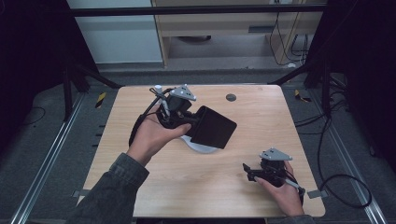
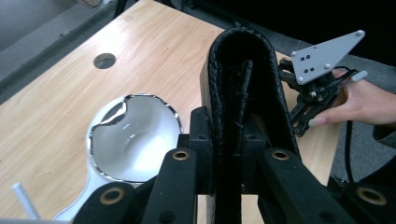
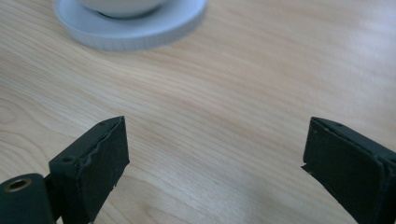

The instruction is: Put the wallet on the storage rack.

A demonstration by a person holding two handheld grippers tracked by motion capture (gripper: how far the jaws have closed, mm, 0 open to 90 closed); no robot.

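Fingers (image 2: 196,135) of the left gripper (image 1: 184,116) are clamped on a folded black leather wallet (image 1: 212,127), held in the air above a white bowl (image 2: 133,140) on the wooden table (image 1: 252,121). The right gripper (image 1: 254,173) rests low near the table's front right corner, jaws spread wide with nothing between them, a white saucer (image 3: 135,32) farther ahead

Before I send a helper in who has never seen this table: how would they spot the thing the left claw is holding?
On the light wooden table, look left of centre, above the white bowl on its saucer. The left claw clamps a black, textured, leather-like folded case, lifted off the table. It is the only dark flat item; its neighbours are white crockery.
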